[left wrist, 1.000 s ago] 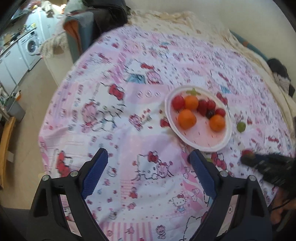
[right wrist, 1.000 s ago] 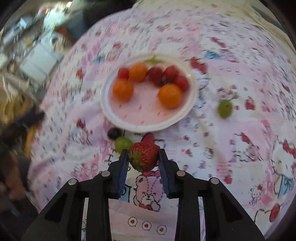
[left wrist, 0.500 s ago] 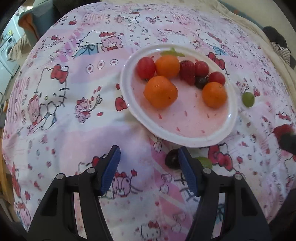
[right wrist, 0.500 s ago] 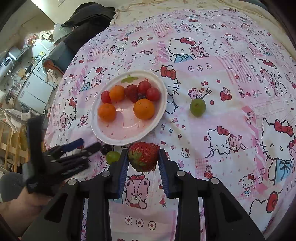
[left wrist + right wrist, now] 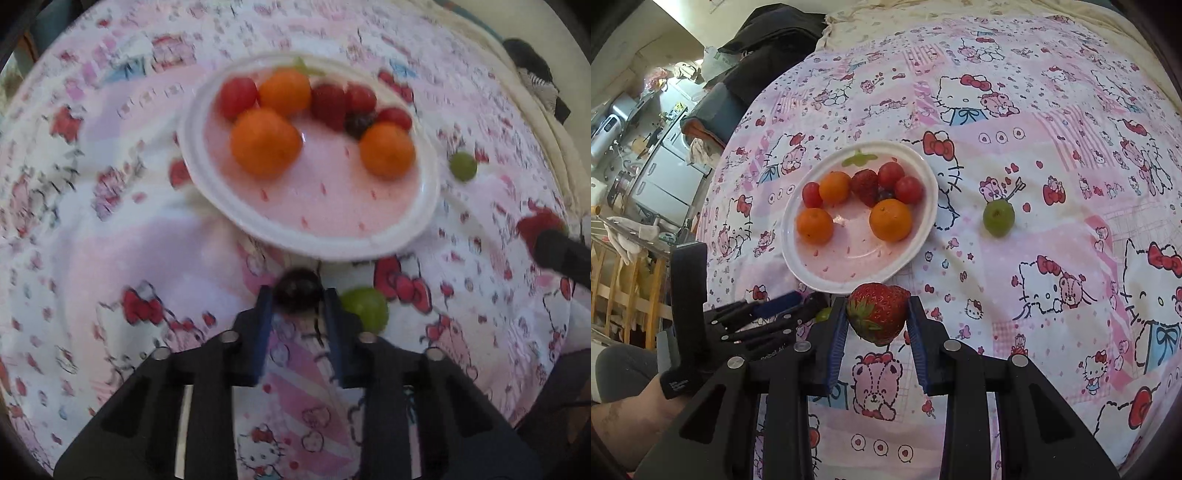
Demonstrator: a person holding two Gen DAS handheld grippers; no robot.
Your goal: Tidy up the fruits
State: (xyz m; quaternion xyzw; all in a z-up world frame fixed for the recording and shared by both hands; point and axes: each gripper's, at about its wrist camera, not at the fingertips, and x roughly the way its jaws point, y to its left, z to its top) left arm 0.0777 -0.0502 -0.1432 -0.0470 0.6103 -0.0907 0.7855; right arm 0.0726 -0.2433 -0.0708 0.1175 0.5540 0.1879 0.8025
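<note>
- Looking along the left gripper (image 5: 298, 308), its blue fingers (image 5: 263, 332) stood narrowed around a dark grape (image 5: 298, 290), touching it on both sides as far as the blur allowed; I took this as gripping the grape.
- That grape lay on the bedsheet (image 5: 110, 229) just short of the near rim of the plate (image 5: 229, 199), so the plate was straight ahead of the gripper and close.
- A green grape (image 5: 365, 308) sat just beside the right finger, near enough to be nudged if the gripper swung that way.
- On the plate, three oranges and several red fruits crowded the far half; the near half was bare, giving open room for a drop just over the rim.
- At the right edge, the right gripper's tip (image 5: 554, 251) showed with something red on it.

- From the right gripper (image 5: 878, 321), a strawberry (image 5: 878, 312) was clamped between the fingers, its green leaves toward the lower left, its long axis slanting across the gap.
- It was held just before the plate's (image 5: 923, 236) near rim; the bare patch lay directly ahead.
- The left gripper (image 5: 798, 299) was low at the left, beside the same rim, so both would crowd the same edge; judged from this, the two drops wanted separate spots.
- A second green grape (image 5: 998, 218) lay apart on the sheet to the plate's right, nearer the right gripper.
</note>
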